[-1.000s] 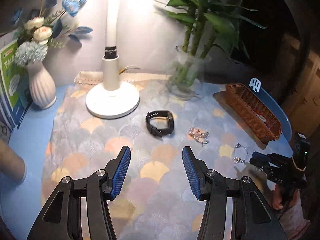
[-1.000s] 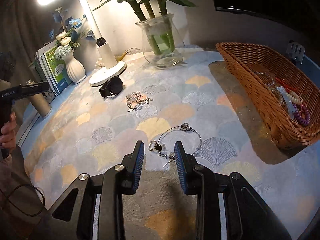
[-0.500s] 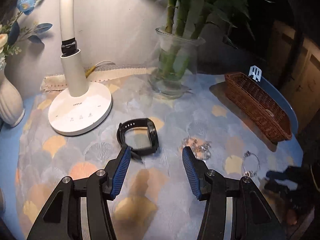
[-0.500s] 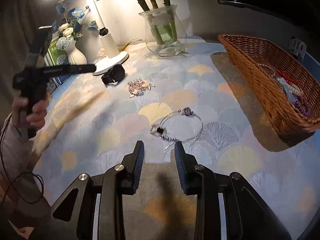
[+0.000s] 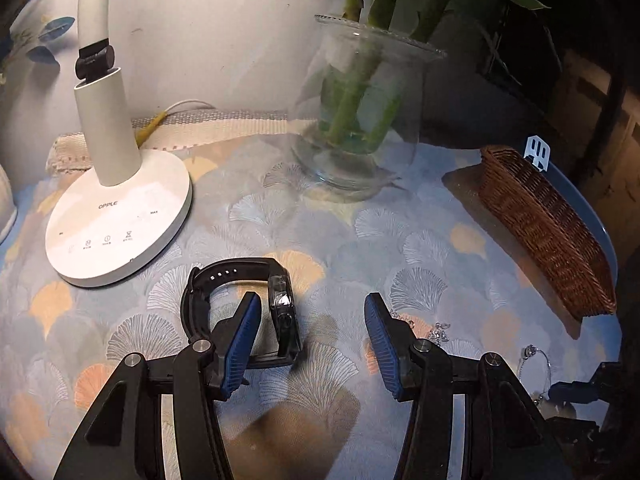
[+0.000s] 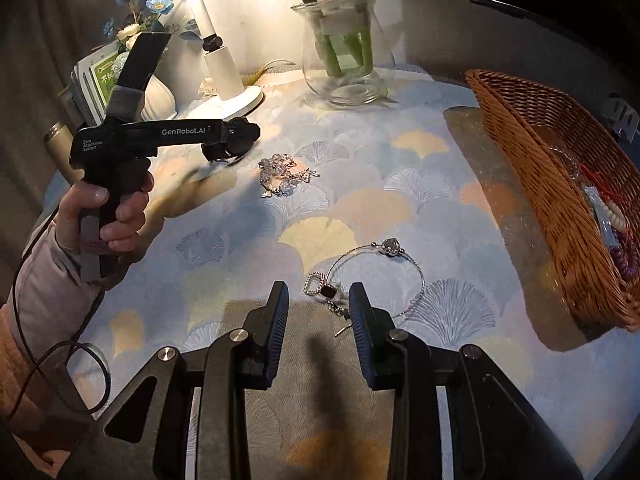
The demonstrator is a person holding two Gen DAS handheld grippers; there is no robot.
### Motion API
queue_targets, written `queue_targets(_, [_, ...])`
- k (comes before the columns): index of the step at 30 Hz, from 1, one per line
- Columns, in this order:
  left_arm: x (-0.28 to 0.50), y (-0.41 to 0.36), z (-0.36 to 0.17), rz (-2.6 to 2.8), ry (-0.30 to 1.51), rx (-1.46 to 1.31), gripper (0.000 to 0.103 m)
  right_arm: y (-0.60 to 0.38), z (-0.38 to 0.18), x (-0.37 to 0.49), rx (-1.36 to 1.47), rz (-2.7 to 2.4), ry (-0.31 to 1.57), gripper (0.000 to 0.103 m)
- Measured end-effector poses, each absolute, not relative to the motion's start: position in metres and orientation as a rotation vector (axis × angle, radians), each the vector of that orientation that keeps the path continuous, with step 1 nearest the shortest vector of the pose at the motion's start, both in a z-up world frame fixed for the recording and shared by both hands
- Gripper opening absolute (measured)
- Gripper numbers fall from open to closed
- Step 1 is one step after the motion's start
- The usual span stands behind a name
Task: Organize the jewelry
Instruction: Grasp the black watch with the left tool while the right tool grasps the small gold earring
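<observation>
watch: lower centre, your left gripper spread astride its face, ready to pinch
bracelet: low centre, your right gripper parted, clasp between (untouched)
basket: right edge, the likely destination

I see a black wristwatch on its side, my left finger inside its strap loop. A thin silver bangle lies flat just ahead of my right fingertips; a crystal chain heap lies farther out.
</observation>
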State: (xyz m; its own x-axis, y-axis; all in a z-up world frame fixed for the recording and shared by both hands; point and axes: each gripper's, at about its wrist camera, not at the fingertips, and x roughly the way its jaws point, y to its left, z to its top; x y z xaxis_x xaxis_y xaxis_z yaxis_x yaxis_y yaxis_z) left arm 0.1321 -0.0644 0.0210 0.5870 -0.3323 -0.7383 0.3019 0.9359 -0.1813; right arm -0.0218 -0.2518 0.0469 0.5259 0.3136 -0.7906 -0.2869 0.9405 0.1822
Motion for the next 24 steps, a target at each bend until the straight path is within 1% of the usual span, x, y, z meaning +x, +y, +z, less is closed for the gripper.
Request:
queue_targets(5, [0.135,-0.059,0.016,-0.381,0.876,-0.066,0.055,-0.247,0.038,-0.009,0.011,0.359,0.983,0.033])
queue_targets(7, [0.135,-0.058,0.016,-0.382,0.874,-0.07,0.055,-0.246,0.037,-0.008,0.001,0.344,0.976,0.026])
queue_targets(8, [0.135,-0.058,0.015,-0.382,0.874,-0.069,0.055,-0.246,0.037,-0.008,-0.002,0.346,0.976,0.019])
queue_targets(9, [0.135,-0.059,0.015,-0.381,0.874,-0.065,0.055,-0.245,0.037,-0.009,-0.003,0.351,0.973,0.015])
queue_targets(14, [0.136,-0.062,0.014,-0.379,0.878,-0.05,0.055,-0.238,0.037,-0.01,-0.049,0.348,0.962,0.015])
queue_targets(24, [0.134,-0.059,0.016,-0.384,0.867,-0.059,0.055,-0.245,0.064,-0.044,0.054,0.471,0.89,0.015])
